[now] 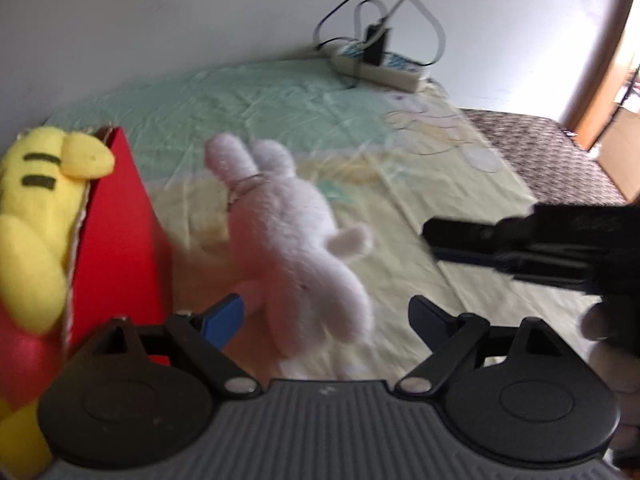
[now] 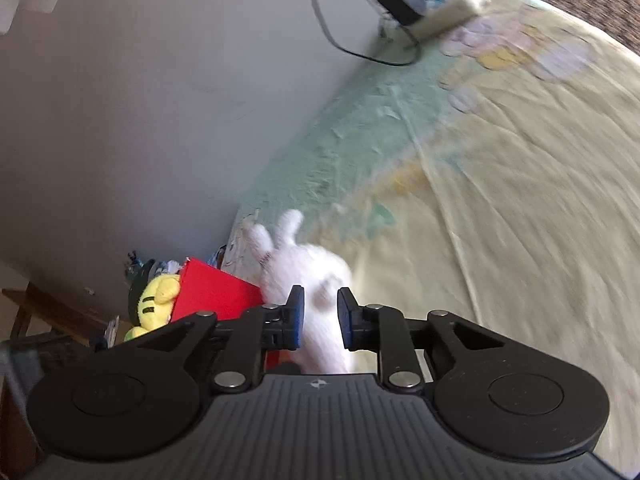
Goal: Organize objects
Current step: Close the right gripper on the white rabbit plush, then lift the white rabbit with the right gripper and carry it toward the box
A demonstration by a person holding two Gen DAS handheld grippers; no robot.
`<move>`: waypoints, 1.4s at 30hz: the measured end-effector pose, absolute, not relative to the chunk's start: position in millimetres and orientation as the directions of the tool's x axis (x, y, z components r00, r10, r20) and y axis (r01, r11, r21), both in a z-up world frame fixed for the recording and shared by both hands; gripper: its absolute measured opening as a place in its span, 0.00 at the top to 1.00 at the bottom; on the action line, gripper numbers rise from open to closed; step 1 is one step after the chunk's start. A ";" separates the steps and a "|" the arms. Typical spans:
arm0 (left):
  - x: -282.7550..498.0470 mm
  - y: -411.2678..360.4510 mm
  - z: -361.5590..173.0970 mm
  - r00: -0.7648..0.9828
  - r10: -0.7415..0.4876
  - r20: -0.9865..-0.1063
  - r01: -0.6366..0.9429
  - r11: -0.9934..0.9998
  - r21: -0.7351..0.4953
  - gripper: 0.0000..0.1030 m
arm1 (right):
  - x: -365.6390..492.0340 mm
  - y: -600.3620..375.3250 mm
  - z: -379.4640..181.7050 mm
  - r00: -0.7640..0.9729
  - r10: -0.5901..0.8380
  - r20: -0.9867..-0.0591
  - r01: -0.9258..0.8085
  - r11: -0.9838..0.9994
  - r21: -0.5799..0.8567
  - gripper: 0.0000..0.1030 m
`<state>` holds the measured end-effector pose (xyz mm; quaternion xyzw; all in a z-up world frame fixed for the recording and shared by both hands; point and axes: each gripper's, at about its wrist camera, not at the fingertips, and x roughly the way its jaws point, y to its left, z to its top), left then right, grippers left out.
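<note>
A white plush bunny [image 1: 296,240] lies on the pale yellow and green bedsheet [image 1: 440,184], its ears toward the wall. My left gripper [image 1: 326,316] stands open just above its lower body, one finger on each side, pads apart from the fur. Left of it is a red box [image 1: 120,240] with a yellow striped plush [image 1: 36,208] sticking out of the top. My right gripper [image 2: 322,316] has a narrow gap between its pads and nothing in it; the bunny [image 2: 308,272] shows beyond the gap. In the left wrist view the right gripper [image 1: 434,238] is to the right of the bunny, clear of it.
A white power strip [image 1: 380,68] with a black adapter and looped cables lies at the far end of the bed against the wall. A brown patterned cover [image 1: 560,160] and a doorway [image 1: 624,80] are at the right. A hand [image 1: 596,320] holds the right gripper.
</note>
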<state>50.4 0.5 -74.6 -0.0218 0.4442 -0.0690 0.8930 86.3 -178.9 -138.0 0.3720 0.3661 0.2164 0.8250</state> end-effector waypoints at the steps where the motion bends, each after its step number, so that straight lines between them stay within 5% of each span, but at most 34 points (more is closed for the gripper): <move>1: 55.0 1.0 -77.7 0.591 -0.143 -0.794 0.104 0.990 -0.101 0.12 | 91.3 -176.6 -137.2 0.630 0.640 -0.441 -0.102 0.631 0.769 0.77; 13: 86.5 -18.7 -85.3 0.589 -0.176 -0.789 0.173 0.981 -0.090 0.22 | 142.7 -163.1 -173.3 0.515 0.730 -0.450 -0.084 0.566 0.820 0.74; 26: 62.3 -65.4 -71.3 0.533 -0.346 -0.772 0.361 0.918 -0.162 0.24 | 95.4 -207.9 -172.6 0.538 0.746 -0.392 -0.012 0.472 0.882 0.78; 28: 55.2 -68.2 -71.8 0.530 -0.336 -0.779 0.380 0.915 -0.137 0.32 | 92.4 -208.9 -163.7 0.563 0.726 -0.395 -0.049 0.507 0.861 0.77; 32: 40.8 -53.4 -65.3 0.576 -0.290 -0.764 0.336 0.936 -0.102 0.23 | 100.3 -187.9 -142.7 0.546 0.724 -0.420 -0.154 0.580 0.800 0.73; 36: 35.4 -31.4 -71.7 0.586 -0.199 -0.786 0.198 0.975 -0.099 0.16 | 118.9 -158.7 -138.0 0.513 0.717 -0.471 -0.243 0.648 0.722 0.51; 42: 55.2 -16.1 -92.1 0.589 -0.042 -0.807 0.064 0.998 -0.006 0.13 | 155.2 -139.7 -164.2 0.488 0.698 -0.525 -0.172 0.666 0.726 0.48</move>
